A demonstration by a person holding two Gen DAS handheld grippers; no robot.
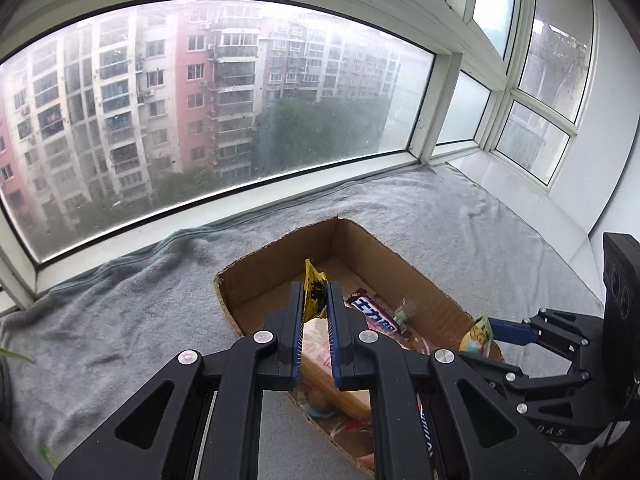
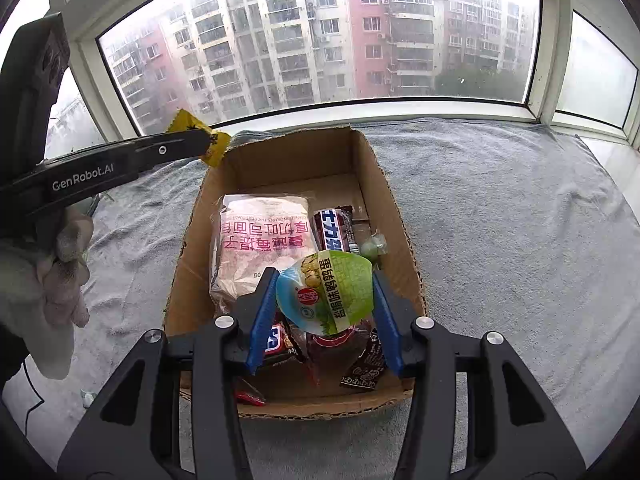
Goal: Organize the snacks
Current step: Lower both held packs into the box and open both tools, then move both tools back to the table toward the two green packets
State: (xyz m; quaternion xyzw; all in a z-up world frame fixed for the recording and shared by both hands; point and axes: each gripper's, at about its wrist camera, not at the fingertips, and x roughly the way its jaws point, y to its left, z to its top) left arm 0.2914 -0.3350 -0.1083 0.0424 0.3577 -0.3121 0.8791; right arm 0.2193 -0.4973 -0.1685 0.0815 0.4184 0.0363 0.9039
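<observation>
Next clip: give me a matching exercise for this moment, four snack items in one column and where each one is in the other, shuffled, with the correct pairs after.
Items:
1. yellow packet
2. round green-lidded cup
3. pink bread bag
4. brown chocolate bar

Places:
A. lying flat on the left side of the cardboard box floor
B. clamped in the left gripper, above the box
C. lying in the box just right of the bread bag
D. held between the jaws of the right gripper, over the near end of the box

Pairs: 1-B, 2-D, 3-A, 4-C
</observation>
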